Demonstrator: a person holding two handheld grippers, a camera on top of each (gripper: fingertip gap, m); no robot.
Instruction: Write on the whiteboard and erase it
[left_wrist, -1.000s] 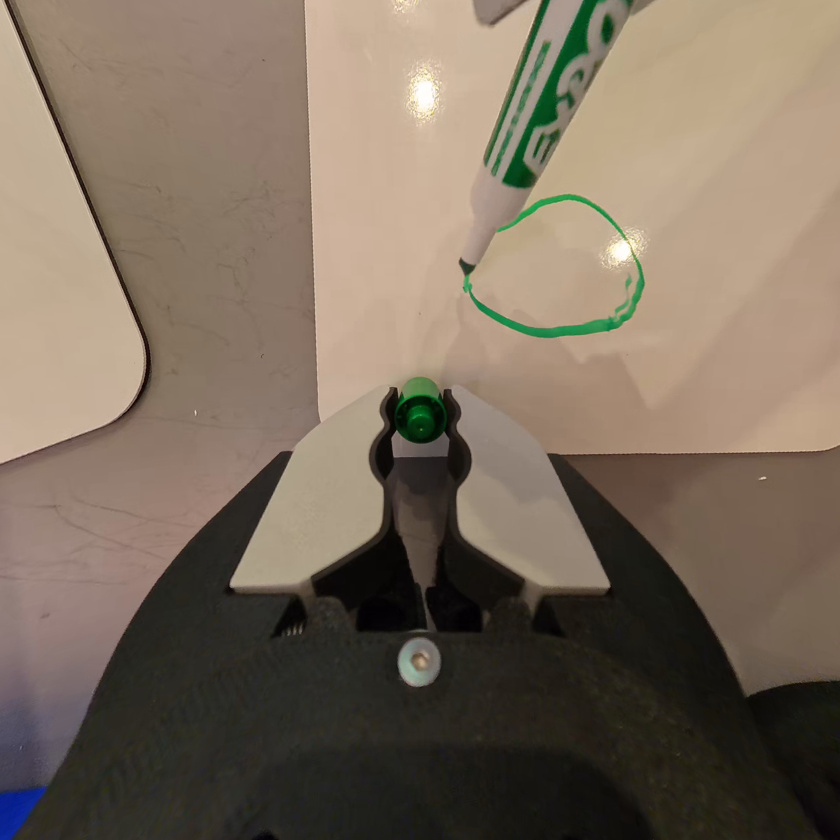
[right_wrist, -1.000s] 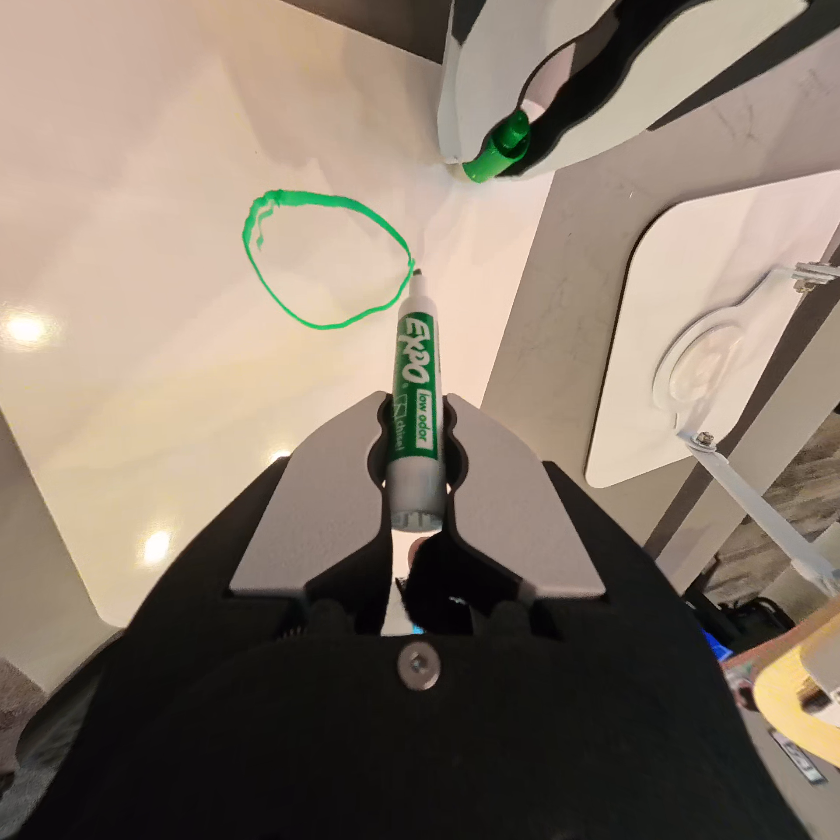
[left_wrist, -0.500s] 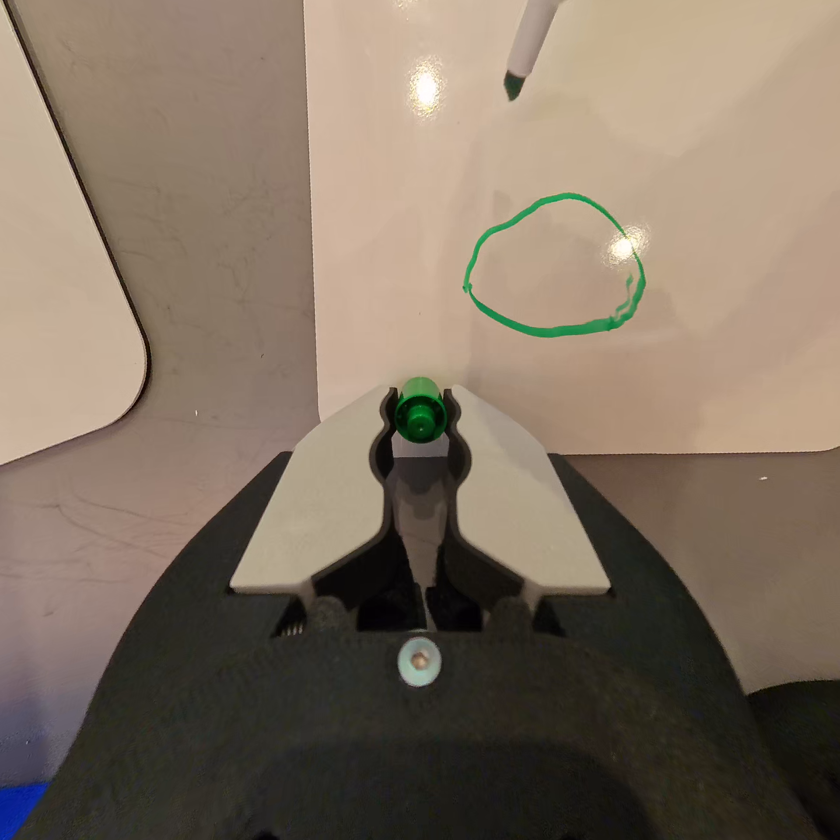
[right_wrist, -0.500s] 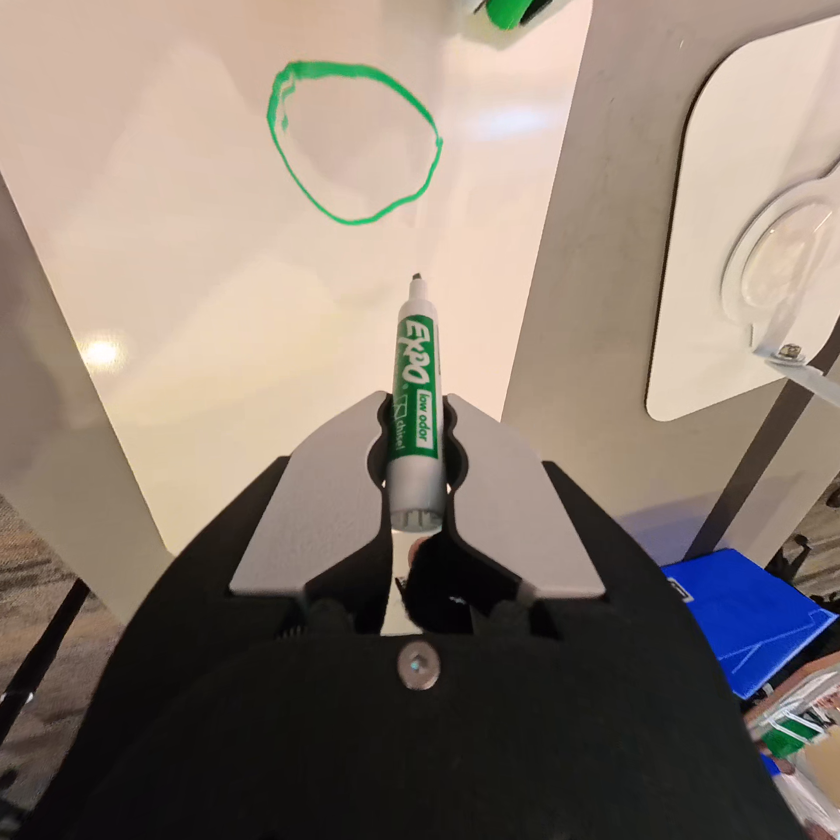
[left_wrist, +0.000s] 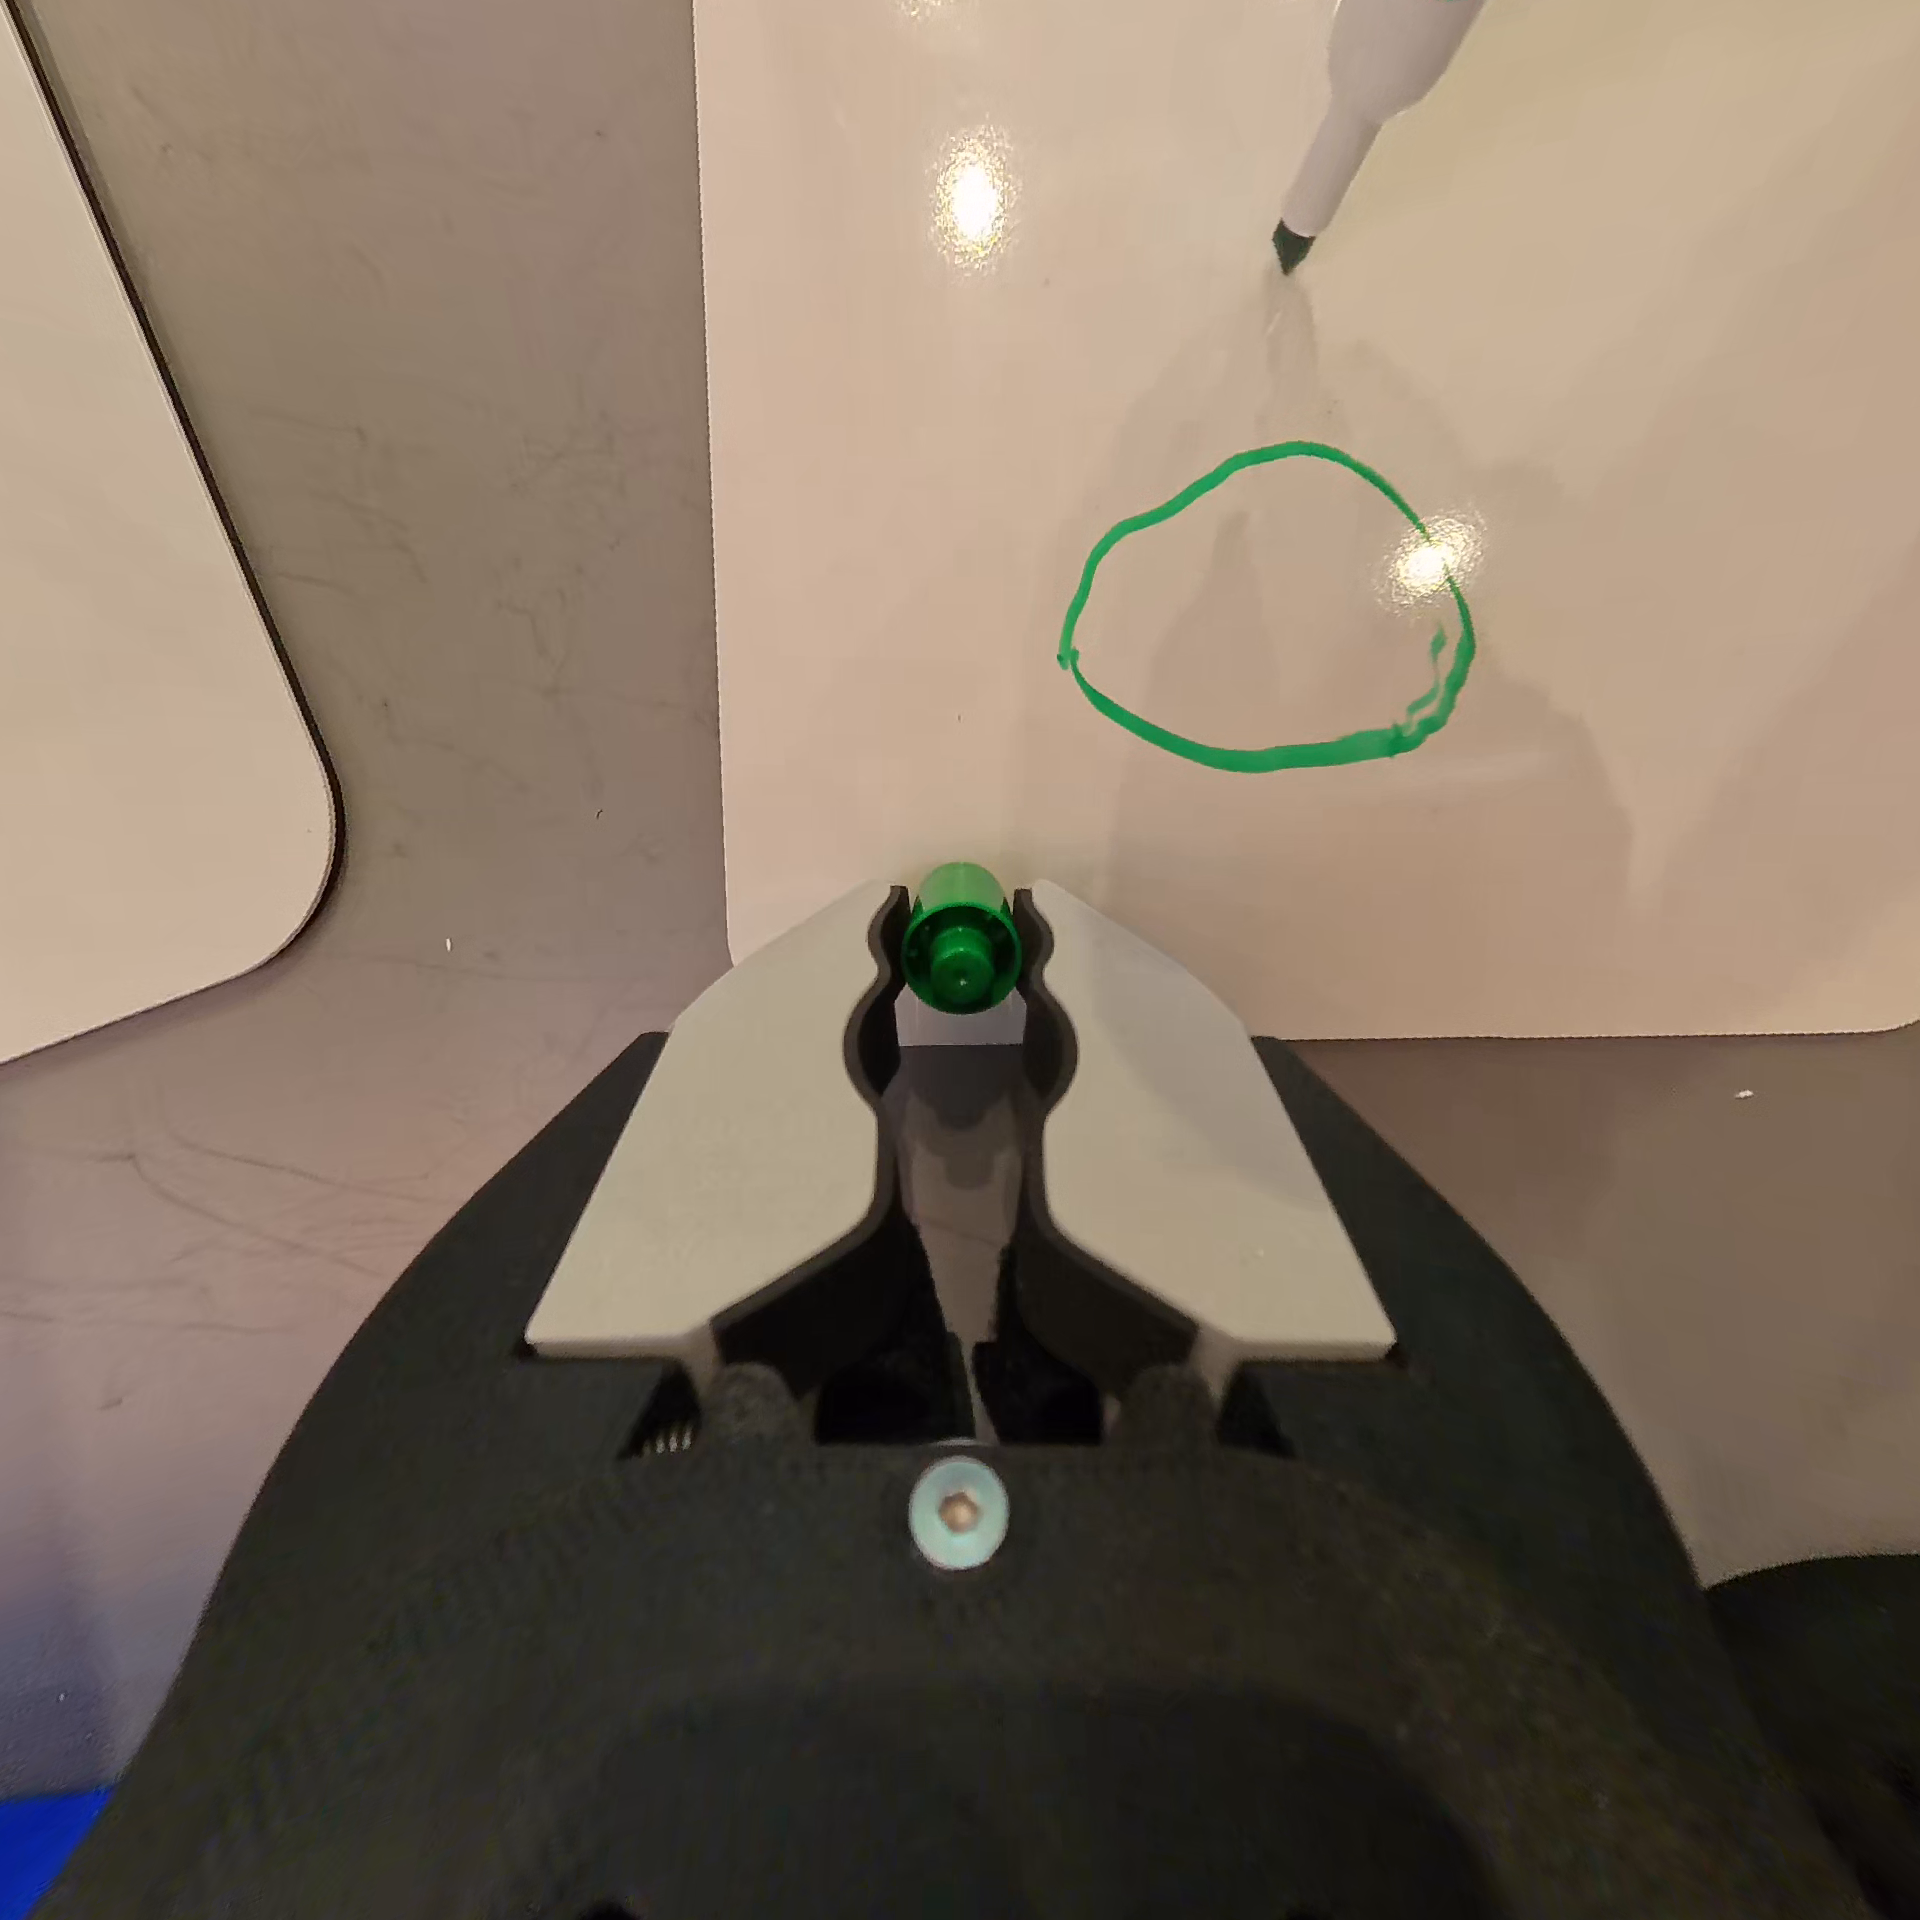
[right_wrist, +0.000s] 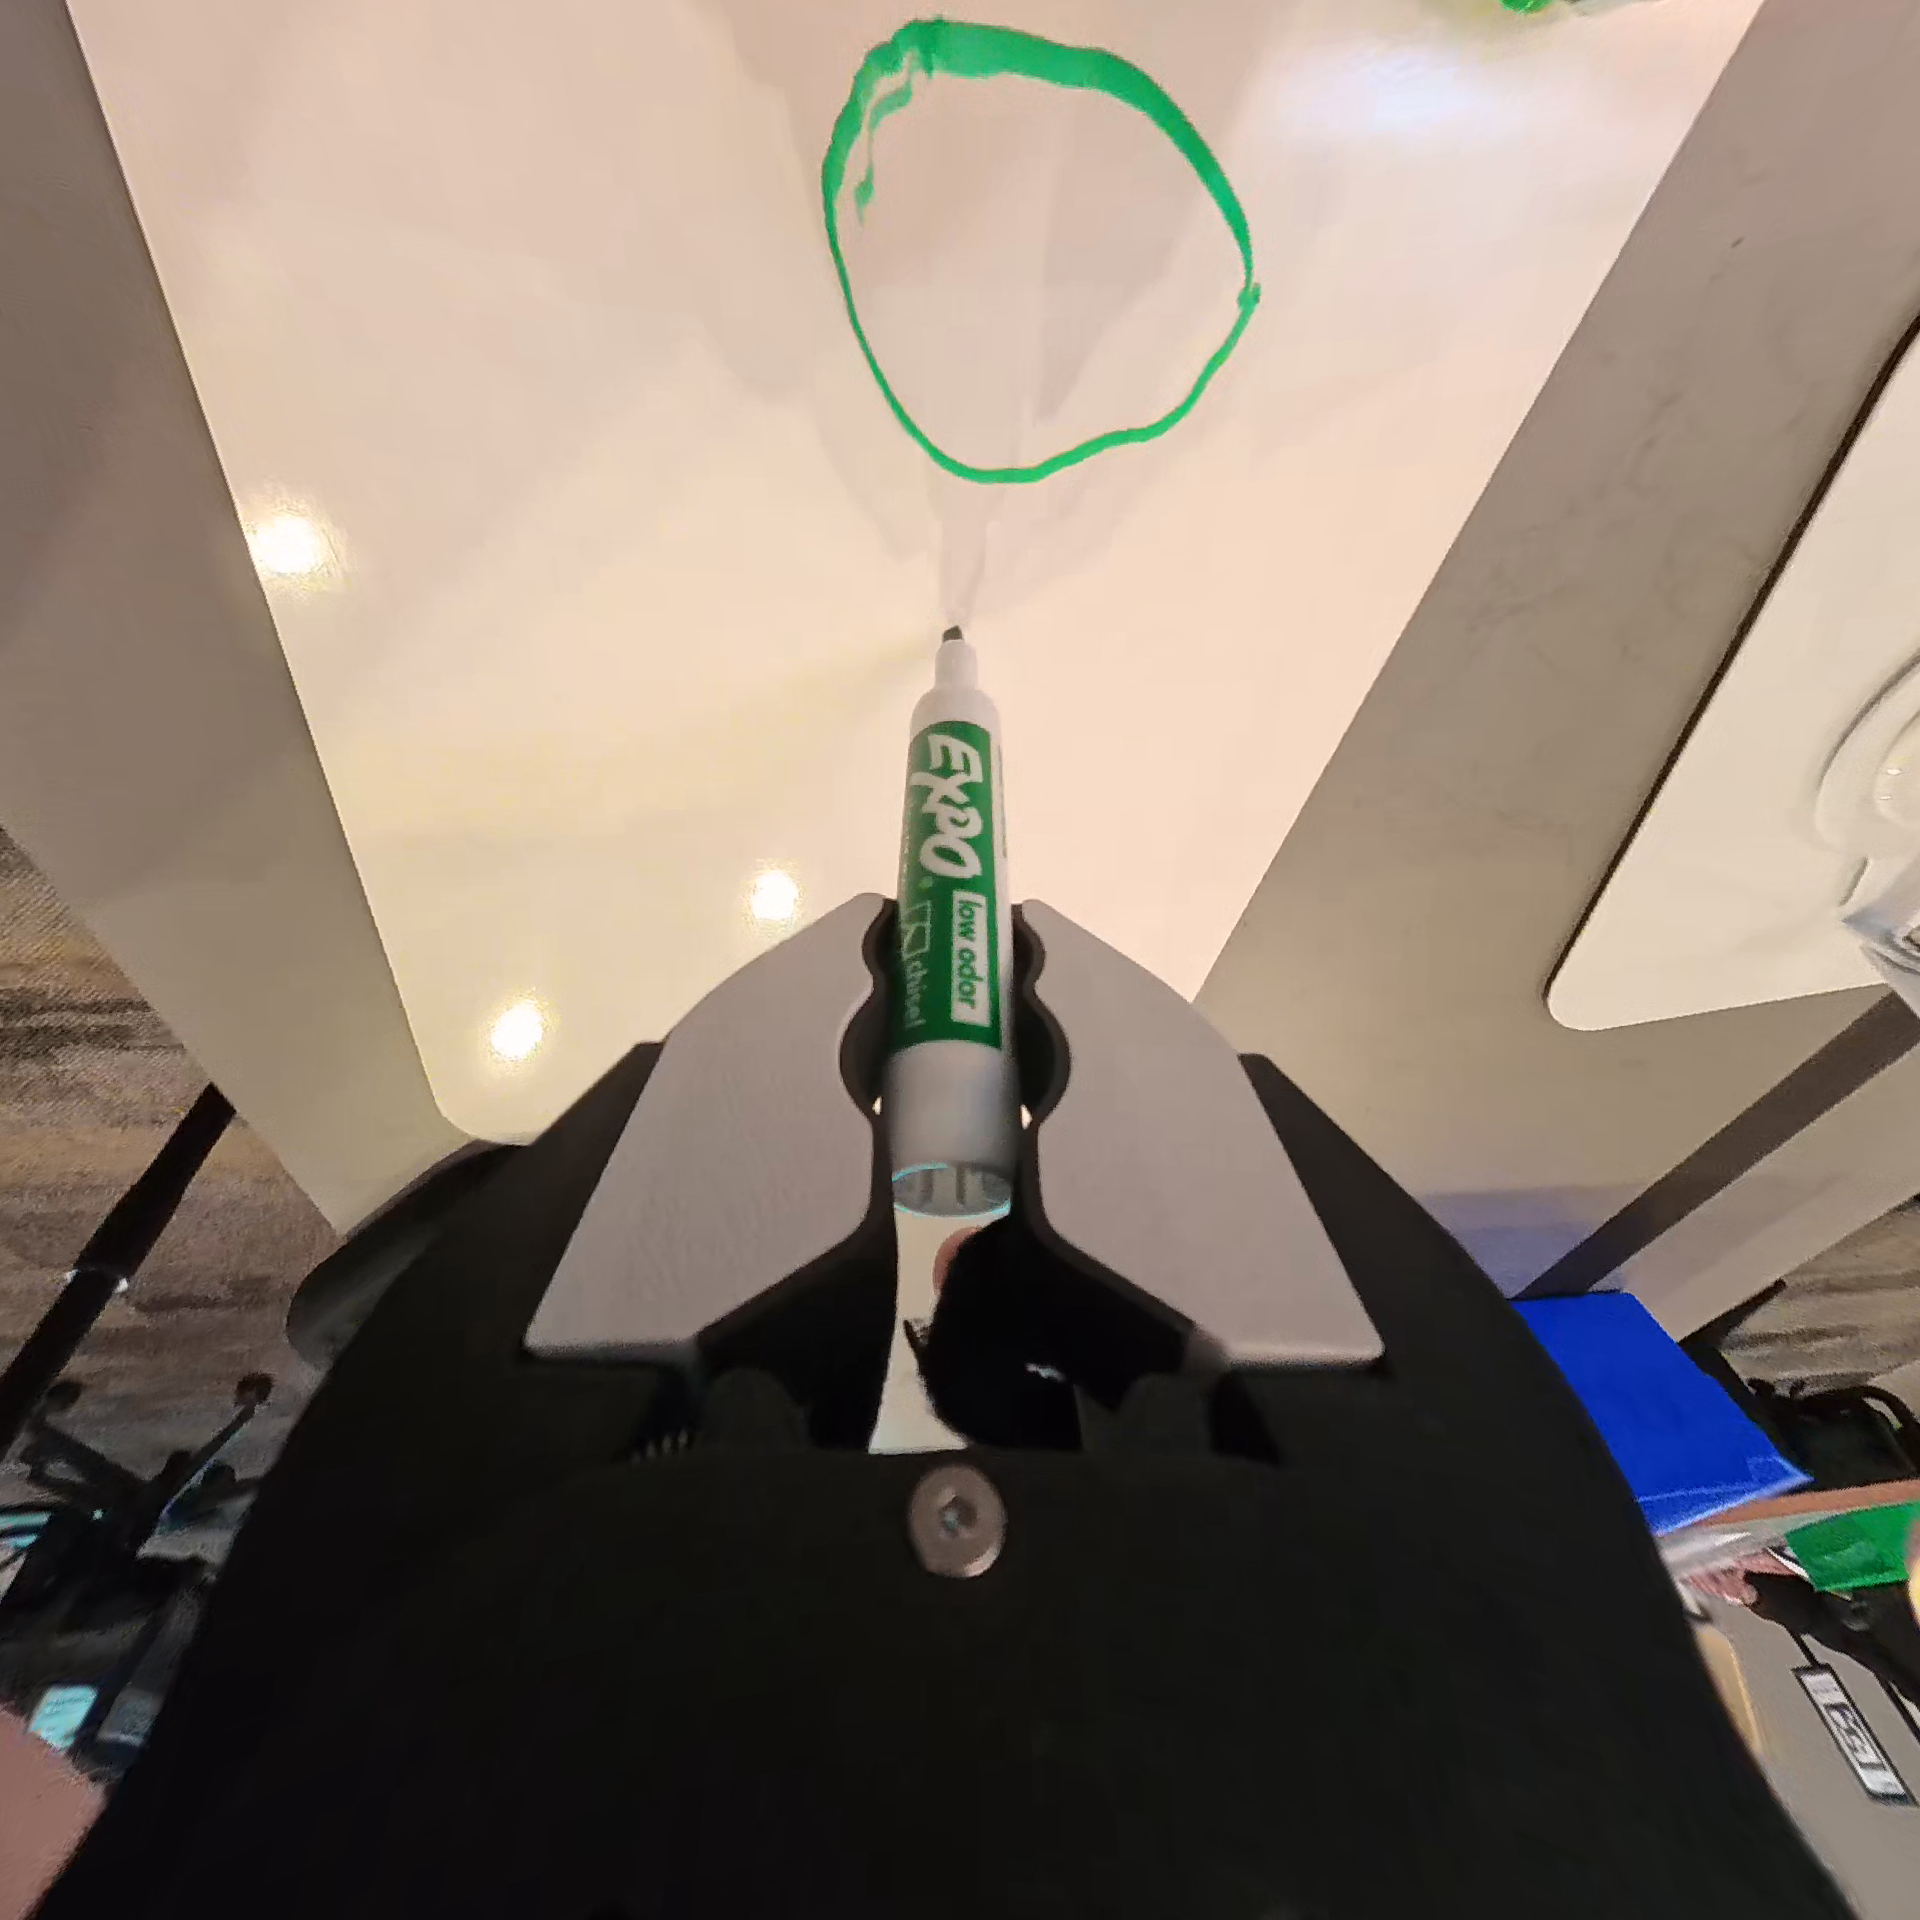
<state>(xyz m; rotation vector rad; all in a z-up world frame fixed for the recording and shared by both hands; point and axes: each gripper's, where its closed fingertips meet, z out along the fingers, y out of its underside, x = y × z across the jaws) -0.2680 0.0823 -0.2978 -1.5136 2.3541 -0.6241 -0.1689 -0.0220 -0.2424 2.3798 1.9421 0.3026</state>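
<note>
A white whiteboard (left_wrist: 1558, 883) lies flat on a grey table (left_wrist: 468, 520), with a closed green circle (left_wrist: 1262, 608) drawn on it. My left gripper (left_wrist: 957, 940) is shut on the green marker cap (left_wrist: 956, 951) at the board's near edge. My right gripper (right_wrist: 951, 966) is shut on the uncapped green marker (right_wrist: 951, 883). The marker's tip (right_wrist: 951, 636) points at the board (right_wrist: 520, 520), short of the circle (right_wrist: 1034, 249). In the left wrist view the marker's tip (left_wrist: 1294, 244) is beyond the circle, at or just above the board.
A second white board (left_wrist: 125, 675) with rounded corners lies left of the whiteboard; it also shows in the right wrist view (right_wrist: 1766, 831). A blue thing (right_wrist: 1652, 1403) and clutter sit below the table at the right. A carpeted floor (right_wrist: 83, 1091) is at the left. The left gripper's tips are roughly 15 centimetres from the right gripper's.
The marker closed the circle, lifted off the board and drew back away from the circle. The left gripper with the cap has stayed still.
</note>
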